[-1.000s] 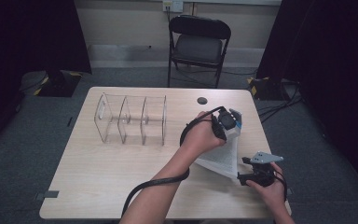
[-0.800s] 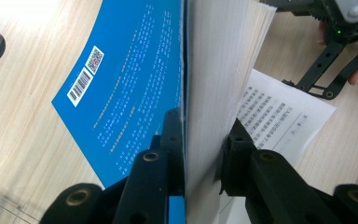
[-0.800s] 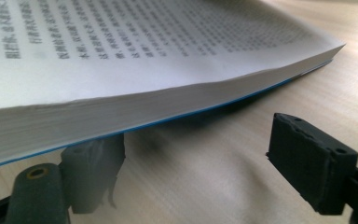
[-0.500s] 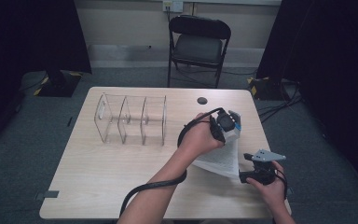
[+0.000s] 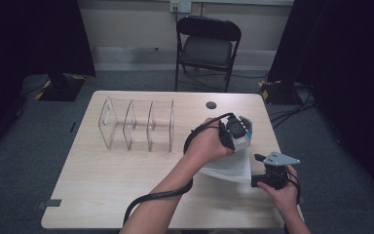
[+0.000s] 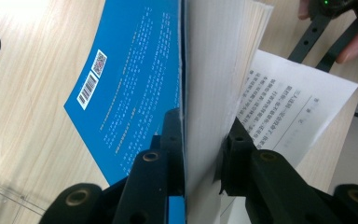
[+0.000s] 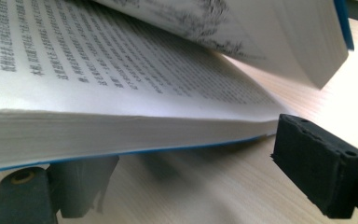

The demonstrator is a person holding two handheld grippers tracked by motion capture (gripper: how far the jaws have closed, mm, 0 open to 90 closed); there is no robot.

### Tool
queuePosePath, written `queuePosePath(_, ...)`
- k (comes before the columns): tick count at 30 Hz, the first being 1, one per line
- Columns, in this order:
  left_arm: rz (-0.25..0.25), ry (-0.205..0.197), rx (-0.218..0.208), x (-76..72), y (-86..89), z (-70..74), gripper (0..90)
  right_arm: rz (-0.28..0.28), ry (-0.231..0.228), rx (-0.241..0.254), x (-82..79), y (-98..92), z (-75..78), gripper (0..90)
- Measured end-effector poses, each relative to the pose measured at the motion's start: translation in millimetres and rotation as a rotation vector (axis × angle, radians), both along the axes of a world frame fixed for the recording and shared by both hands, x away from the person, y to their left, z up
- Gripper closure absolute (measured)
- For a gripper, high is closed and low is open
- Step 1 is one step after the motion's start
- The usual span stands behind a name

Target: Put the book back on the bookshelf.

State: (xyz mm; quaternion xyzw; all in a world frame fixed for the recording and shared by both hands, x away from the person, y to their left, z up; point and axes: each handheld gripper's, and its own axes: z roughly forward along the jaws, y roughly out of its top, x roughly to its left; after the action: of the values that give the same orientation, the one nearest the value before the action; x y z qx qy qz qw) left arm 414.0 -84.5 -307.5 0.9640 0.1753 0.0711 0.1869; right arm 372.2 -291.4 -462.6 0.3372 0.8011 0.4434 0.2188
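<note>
An open paperback book [image 5: 229,165] with a blue cover lies near the right edge of the wooden table [image 5: 102,190], right of a clear acrylic organizer [image 5: 136,124]. The left gripper [image 6: 204,149] pinches a thick block of its pages together with the cover, lifted steeply above the lower pages. The right gripper [image 5: 258,169], at the book's near edge, has just been opening its jaws; they stand spread, pressing on nothing, one under the lower page block
</note>
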Motion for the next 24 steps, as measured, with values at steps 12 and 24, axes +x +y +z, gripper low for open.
queuePosePath(12,-0.011,0.01,0.009,-5.4,-0.1,6.4,75.2,0.02,-0.027,-0.002,2.5,0.9,16.9,13.7)
queuePosePath(24,-0.042,0.009,0.026,-9.4,-2.7,11.2,75.1,0.04,-0.049,-0.008,3.0,0.6,24.8,13.9)
